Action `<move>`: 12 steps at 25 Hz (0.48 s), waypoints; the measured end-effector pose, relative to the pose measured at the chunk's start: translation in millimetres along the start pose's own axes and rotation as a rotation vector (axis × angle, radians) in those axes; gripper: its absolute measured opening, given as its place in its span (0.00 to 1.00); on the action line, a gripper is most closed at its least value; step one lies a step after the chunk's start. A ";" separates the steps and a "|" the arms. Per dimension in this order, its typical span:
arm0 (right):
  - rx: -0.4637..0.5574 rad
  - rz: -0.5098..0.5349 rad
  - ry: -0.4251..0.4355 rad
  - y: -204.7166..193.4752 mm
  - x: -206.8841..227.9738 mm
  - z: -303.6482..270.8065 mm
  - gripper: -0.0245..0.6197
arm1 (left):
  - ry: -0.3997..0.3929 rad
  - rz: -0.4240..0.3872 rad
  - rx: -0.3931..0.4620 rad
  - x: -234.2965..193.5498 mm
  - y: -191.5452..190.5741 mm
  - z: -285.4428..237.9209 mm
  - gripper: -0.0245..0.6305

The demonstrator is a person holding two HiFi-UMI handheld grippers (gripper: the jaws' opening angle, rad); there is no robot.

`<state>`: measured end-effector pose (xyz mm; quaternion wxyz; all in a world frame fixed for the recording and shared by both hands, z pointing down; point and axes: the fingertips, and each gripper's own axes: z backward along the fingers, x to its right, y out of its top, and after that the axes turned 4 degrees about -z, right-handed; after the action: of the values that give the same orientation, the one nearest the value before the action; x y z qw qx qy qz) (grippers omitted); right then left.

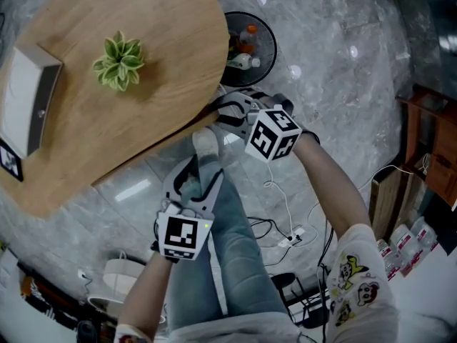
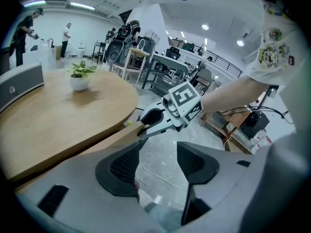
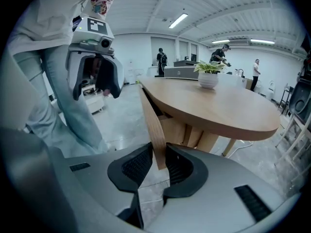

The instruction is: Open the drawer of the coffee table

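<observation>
Plainly the drawer front (image 3: pixel 153 123) sits just under the edge of the coffee table (image 3: pixel 218 106), standing a little out from it. Our right gripper (image 3: pixel 158 152) is clamped on that thin wooden panel, one pad on each face. We judge the pull should run straight out along the drawer's travel, level and without twisting, so the panel neither slips nor binds. Our left gripper (image 2: pixel 158 147) hangs nearby over the floor (image 2: pixel 160 164), jaws wide apart and empty.

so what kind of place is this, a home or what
Probably an open-plan office or lab, not a home: ceiling strip lights, desks behind the wooden coffee table, and a power strip lying on a polished stone floor.
</observation>
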<state>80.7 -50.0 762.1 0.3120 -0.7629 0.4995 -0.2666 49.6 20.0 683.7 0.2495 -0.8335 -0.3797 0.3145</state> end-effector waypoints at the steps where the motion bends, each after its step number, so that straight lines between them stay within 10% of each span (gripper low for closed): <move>1: -0.009 0.014 0.012 -1.0 -5.0 1.5 0.16 | 0.001 -0.001 0.001 0.1 -0.8 0.7 0.40; 12: -0.077 0.045 0.033 -21.9 -46.5 8.8 0.15 | 0.009 -0.010 -0.016 7.5 -15.9 13.8 0.39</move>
<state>83.4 1.7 768.1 0.2798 -0.7583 0.5318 -0.2527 36.1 37.7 682.3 0.2463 -0.8349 -0.3852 0.3064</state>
